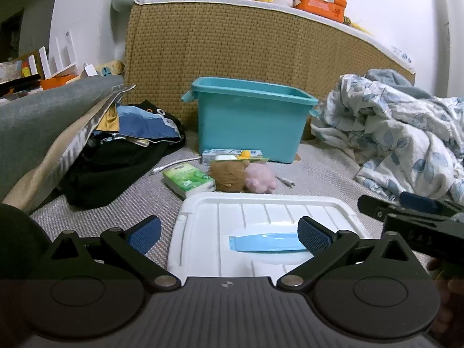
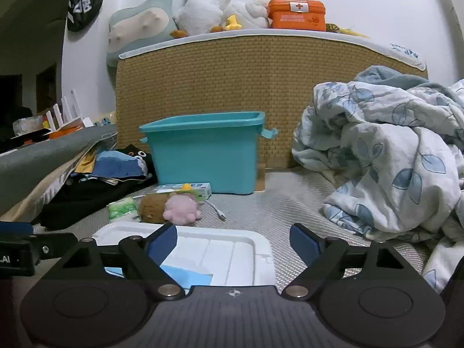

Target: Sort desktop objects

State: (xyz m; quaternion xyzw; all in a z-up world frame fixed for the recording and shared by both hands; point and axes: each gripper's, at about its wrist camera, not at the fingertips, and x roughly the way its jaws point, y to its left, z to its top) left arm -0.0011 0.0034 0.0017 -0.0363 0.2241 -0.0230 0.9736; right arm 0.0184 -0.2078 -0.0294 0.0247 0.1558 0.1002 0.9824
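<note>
A woven headboard (image 2: 261, 87) stood at the far side. On its top ledge sat white duck toys (image 2: 203, 11) and, to their right, an orange first-aid box (image 2: 295, 14). A crumpled leaf-print quilt (image 2: 391, 150) lay on the right. On the far left, dark clothes (image 1: 121, 150) were piled beside a grey cushion (image 1: 43, 110). A grey mat (image 2: 275, 203) covered the bed.

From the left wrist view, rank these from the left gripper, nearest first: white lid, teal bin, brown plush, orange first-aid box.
1. White lid, right under the left gripper.
2. Brown plush, just past the lid, centre.
3. Teal bin, behind the plush.
4. Orange first-aid box, up on the ledge, far right.
</note>
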